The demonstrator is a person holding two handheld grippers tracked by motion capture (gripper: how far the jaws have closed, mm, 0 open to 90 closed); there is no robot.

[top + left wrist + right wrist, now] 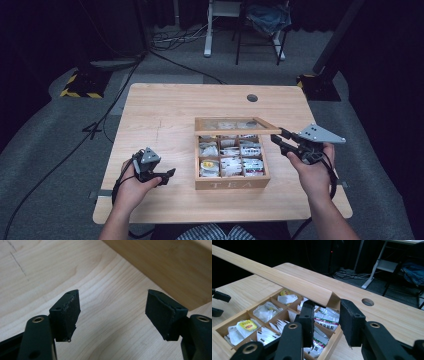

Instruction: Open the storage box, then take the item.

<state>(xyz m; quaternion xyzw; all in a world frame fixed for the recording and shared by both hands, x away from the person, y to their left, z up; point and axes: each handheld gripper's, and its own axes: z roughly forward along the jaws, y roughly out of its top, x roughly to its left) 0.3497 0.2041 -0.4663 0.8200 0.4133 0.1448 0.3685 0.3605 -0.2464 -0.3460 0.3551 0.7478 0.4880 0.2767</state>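
Right gripper view, tea bags (244, 326), lid (287, 281) corner

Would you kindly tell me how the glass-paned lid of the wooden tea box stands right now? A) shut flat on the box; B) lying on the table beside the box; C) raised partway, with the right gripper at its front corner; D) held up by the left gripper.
C: the glass-paned wooden lid hangs tilted above the tea-bag compartments of the wooden tea box, its corner between the jaws of the right gripper; the left gripper stays apart.
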